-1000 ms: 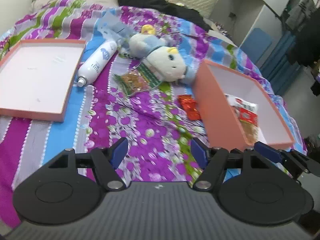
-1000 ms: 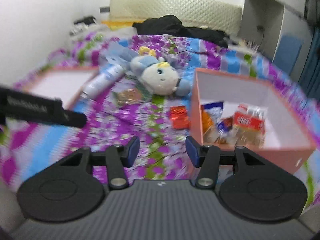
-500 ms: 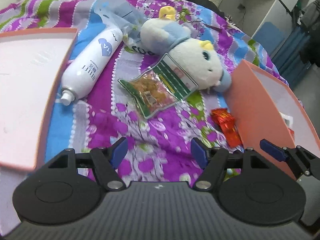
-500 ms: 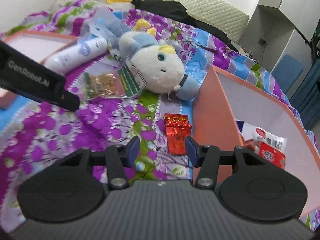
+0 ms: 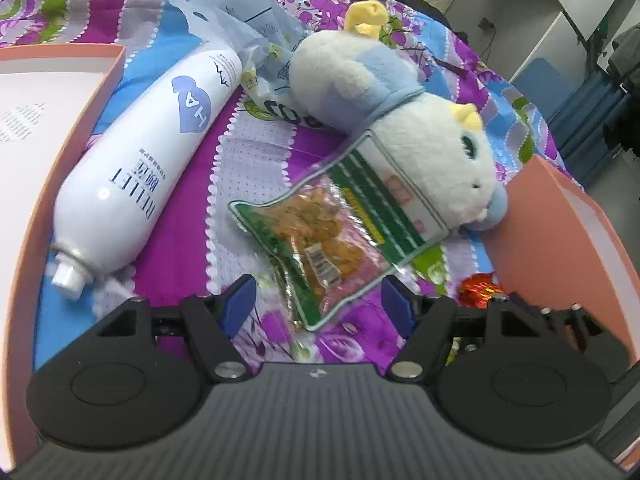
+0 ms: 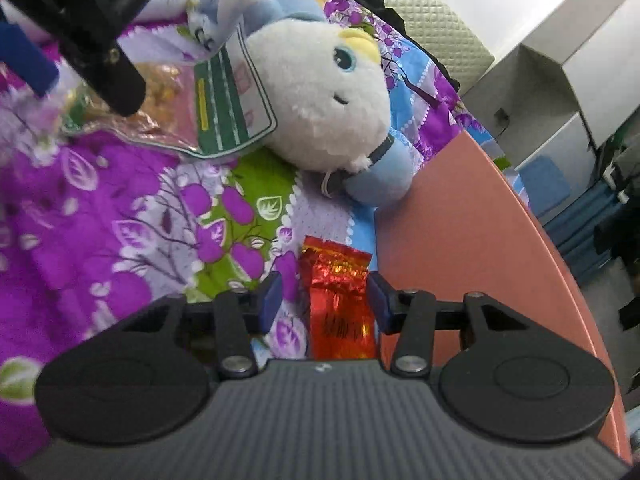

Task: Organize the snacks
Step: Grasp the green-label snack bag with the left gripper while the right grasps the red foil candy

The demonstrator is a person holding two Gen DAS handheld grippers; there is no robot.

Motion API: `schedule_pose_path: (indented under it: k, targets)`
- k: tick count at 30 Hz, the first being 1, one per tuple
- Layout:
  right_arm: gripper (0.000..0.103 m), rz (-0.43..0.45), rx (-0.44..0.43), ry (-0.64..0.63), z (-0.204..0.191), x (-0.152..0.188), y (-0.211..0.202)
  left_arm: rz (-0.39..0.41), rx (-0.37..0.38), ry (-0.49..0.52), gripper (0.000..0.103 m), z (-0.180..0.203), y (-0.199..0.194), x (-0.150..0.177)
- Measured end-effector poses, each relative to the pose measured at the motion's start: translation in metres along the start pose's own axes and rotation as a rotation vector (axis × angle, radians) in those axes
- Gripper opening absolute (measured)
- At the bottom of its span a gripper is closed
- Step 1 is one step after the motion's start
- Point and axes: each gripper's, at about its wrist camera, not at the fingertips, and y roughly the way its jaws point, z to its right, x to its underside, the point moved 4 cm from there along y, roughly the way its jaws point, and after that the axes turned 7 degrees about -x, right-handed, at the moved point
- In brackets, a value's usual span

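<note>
A clear green-edged snack bag (image 5: 332, 236) of orange pieces lies on the bedspread, its top leaning on a plush toy (image 5: 400, 120). My left gripper (image 5: 318, 306) is open, its fingertips on either side of the bag's near corner. A red foil snack (image 6: 340, 300) lies beside the pink box wall (image 6: 472, 240). My right gripper (image 6: 324, 300) is open with the red snack between its fingertips, apart from both pads. The red snack also shows in the left wrist view (image 5: 478, 286). The snack bag shows in the right wrist view (image 6: 180, 108).
A white spray bottle (image 5: 148, 160) lies left of the bag, beside a shallow pink tray (image 5: 72, 128). A clear plastic bag (image 5: 240, 20) lies behind the bottle. The left gripper's arm (image 6: 92, 28) crosses the top left of the right wrist view.
Both grippers moved forward and down toward the bedspread. The left one closed in on the snack bag, the right one on the red foil snack. Both stayed open.
</note>
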Motion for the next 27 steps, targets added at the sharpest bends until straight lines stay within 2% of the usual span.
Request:
schedule_pose_path:
  k: [4, 6, 14, 17, 23, 25, 26, 27]
  targets:
    - [0.048, -0.023, 0.021, -0.013, 0.004, -0.003, 0.01, 0.009, 0.002, 0.007, 0.073, -0.003, 0.012, -0.003]
    - [0.043, -0.041, 0.01, 0.002, 0.006, -0.001, 0.013, 0.013, -0.003, 0.004, 0.072, -0.003, 0.014, -0.004]
    - [0.034, -0.04, -0.033, -0.009, 0.006, -0.002, 0.006, 0.037, -0.074, 0.051, 0.045, 0.0, 0.016, -0.002]
    - [0.032, -0.031, -0.056, -0.006, 0.008, -0.002, 0.0, 0.031, -0.065, 0.042, 0.034, -0.001, 0.013, -0.001]
    - [0.027, 0.018, -0.087, -0.038, 0.003, 0.004, -0.028, 0.024, -0.062, 0.018, 0.024, -0.001, -0.003, 0.008]
    - [0.022, 0.036, -0.097, -0.042, 0.002, 0.005, -0.04, 0.026, -0.065, 0.014, 0.022, -0.001, -0.013, 0.013]
    - [0.022, 0.044, -0.1, -0.042, 0.001, 0.005, -0.046, 0.025, -0.064, 0.008, 0.015, -0.001, -0.018, 0.016]
    - [0.022, 0.05, -0.107, -0.042, 0.0, 0.006, -0.052, 0.022, -0.062, 0.0, 0.015, -0.001, -0.023, 0.019]
